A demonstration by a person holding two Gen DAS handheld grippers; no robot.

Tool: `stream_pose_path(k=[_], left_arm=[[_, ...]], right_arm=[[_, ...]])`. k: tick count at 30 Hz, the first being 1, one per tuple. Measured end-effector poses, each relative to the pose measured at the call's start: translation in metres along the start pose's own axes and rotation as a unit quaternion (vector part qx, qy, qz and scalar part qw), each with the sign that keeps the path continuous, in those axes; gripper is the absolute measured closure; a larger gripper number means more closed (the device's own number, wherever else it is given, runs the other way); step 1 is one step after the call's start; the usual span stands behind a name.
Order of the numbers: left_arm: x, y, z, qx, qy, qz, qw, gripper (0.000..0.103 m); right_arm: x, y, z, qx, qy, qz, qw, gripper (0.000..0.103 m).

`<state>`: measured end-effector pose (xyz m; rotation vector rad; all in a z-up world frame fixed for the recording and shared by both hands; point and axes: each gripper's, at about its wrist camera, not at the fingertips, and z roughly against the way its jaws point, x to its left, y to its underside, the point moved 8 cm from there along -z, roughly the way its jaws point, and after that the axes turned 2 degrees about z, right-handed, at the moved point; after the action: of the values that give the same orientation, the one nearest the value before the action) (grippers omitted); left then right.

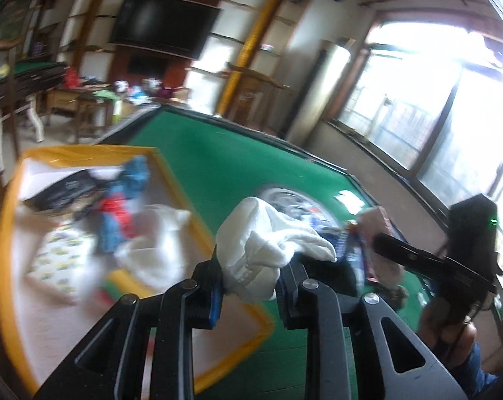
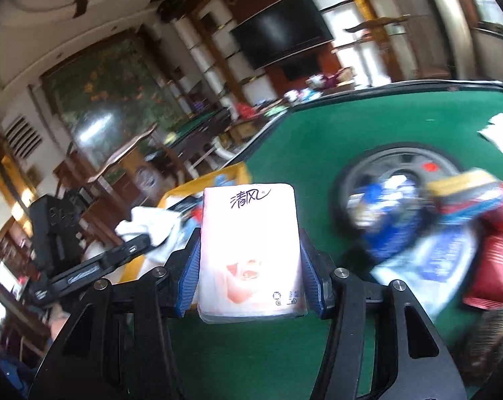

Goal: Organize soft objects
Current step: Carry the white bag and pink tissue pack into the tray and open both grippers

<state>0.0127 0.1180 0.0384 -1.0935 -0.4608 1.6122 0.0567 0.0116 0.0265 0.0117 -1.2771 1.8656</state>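
Soft white cloth (image 1: 264,233), glossy plastic-wrapped tissue pack (image 2: 250,250), matt green felt table (image 1: 238,153)

The table (image 1: 238,153) is taken as landmark. On its left part a tray (image 1: 171,180) is placed, with clothes (image 1: 125,206) lying in it. At the table's middle a round hub (image 2: 384,166) is set; packets (image 2: 478,220) are piled on and right of it. Behind it, a paper (image 2: 499,131) lies.

Bright windows (image 1: 428,100), a dark wall television (image 1: 165,21), and wooden shelving (image 2: 215,66).
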Motion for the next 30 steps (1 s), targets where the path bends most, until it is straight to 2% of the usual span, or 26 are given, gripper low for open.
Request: stream_pose_path(k=[5, 8, 10, 15, 19, 25, 30], left_arm=[[0.056, 0.007, 0.019, -0.005, -0.055, 0.041, 0.9976, 0.077], [0.075, 0.015, 0.025, -0.002, -0.078, 0.056, 0.9954, 0.077], [0.086, 0.022, 0.029, 0.004, -0.099, 0.060, 0.9933, 0.077], [0.103, 0.039, 0.028, 0.028, -0.120, 0.067, 0.9901, 0.077], [0.115, 0.045, 0.029, 0.036, -0.135, 0.067, 0.9879, 0.077], [0.116, 0.046, 0.028, 0.035, -0.148, 0.051, 0.9871, 0.077], [0.116, 0.046, 0.029, 0.038, -0.135, 0.053, 0.9888, 0.074]], right_arm=[[0.047, 0.012, -0.048, 0.055, -0.029, 0.045, 0.997, 0.049], [0.073, 0.024, -0.079, 0.087, -0.036, 0.073, 0.993, 0.049], [0.084, 0.034, -0.099, 0.109, -0.021, 0.096, 0.989, 0.049], [0.082, 0.051, -0.132, 0.143, 0.025, 0.120, 0.982, 0.049], [0.078, 0.060, -0.144, 0.164, 0.028, 0.122, 0.978, 0.049], [0.084, 0.069, -0.150, 0.166, 0.046, 0.162, 0.972, 0.049], [0.087, 0.072, -0.150, 0.167, 0.058, 0.184, 0.967, 0.048]])
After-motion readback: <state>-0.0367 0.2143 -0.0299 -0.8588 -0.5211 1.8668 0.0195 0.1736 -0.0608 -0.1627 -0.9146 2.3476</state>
